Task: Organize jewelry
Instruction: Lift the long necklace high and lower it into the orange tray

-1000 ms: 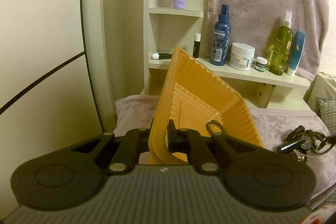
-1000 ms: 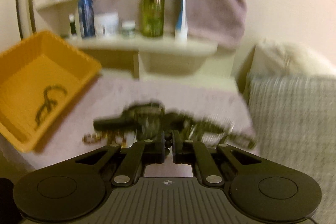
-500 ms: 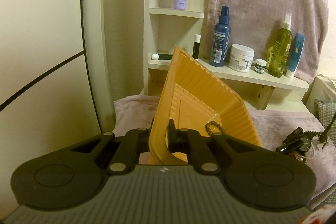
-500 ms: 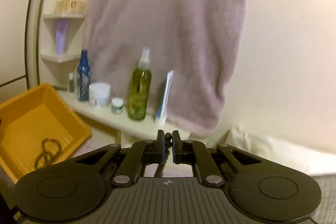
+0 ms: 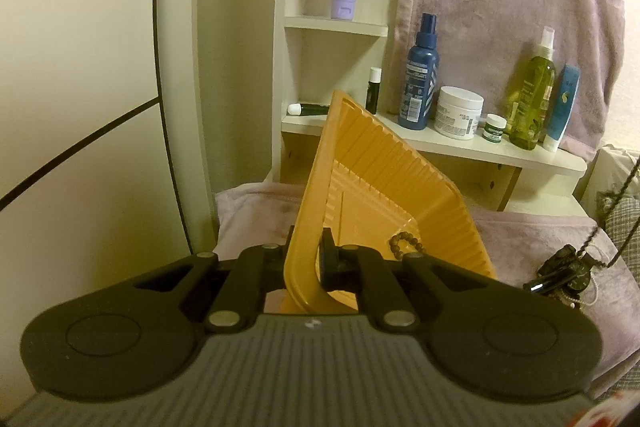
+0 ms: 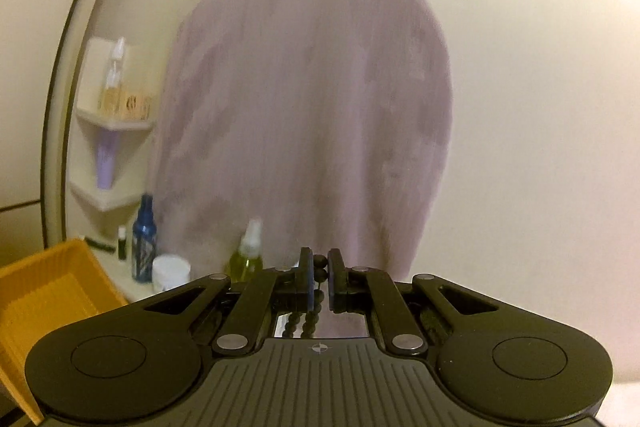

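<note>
My left gripper (image 5: 310, 257) is shut on the near rim of an orange ribbed tray (image 5: 384, 195), holding it tilted; a brown bead bracelet (image 5: 404, 243) lies inside it. A dark pile of jewelry (image 5: 564, 271) rests on the mauve cloth at the right, and a dark bead strand (image 5: 616, 215) rises from it toward the upper right. In the right wrist view my right gripper (image 6: 319, 277) is shut on a dark bead necklace (image 6: 318, 287), whose two strands hang down between the fingers. The orange tray (image 6: 52, 303) shows at the lower left there.
A white shelf (image 5: 460, 143) carries a blue spray bottle (image 5: 420, 75), a white jar (image 5: 458, 113), a green bottle (image 5: 532, 99) and a blue tube (image 5: 562, 107). A mauve towel (image 6: 312, 107) hangs on the wall. A patterned cushion (image 5: 624, 227) lies at the right edge.
My right gripper has risen high off the cloth with the bead necklace, its view now facing the hanging towel. The strand now stretches up from the pile. The left gripper and tray stayed put.
</note>
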A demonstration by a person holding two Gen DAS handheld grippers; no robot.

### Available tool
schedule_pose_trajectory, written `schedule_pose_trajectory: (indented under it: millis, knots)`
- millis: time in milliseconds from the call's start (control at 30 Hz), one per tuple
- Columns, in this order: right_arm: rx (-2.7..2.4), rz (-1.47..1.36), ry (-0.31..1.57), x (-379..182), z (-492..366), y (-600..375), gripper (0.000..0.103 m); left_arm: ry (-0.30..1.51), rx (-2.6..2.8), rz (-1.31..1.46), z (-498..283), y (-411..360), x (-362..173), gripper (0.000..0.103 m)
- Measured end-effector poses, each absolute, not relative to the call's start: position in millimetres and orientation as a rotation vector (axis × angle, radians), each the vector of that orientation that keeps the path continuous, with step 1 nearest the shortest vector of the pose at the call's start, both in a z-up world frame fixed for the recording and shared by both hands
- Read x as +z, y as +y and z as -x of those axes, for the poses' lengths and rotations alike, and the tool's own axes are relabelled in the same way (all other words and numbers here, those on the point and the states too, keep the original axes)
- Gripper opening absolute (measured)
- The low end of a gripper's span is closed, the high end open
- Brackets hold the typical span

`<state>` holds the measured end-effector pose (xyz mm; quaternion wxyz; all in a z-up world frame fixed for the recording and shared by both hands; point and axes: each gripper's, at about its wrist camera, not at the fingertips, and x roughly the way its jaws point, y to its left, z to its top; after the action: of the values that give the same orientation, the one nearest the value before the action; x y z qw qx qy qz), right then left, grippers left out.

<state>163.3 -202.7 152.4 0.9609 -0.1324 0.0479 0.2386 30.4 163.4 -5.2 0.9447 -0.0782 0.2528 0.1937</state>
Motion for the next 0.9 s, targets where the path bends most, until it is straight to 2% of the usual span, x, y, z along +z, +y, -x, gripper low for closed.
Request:
schedule_pose_trajectory:
  millis: [333, 900]
  knots:
    - [0.483, 0.283, -0.012, 197.1, -156.6, -200.3, 0.006, 0.514, 0.394, 0.158, -31.0, 162.5, -3.2, 0.007]
    - [0.532, 0.306, -0.115, 242.6, -140.0, -184.7, 0.006, 0.515, 0.391, 0.155, -30.7, 160.9, -2.2, 0.007]
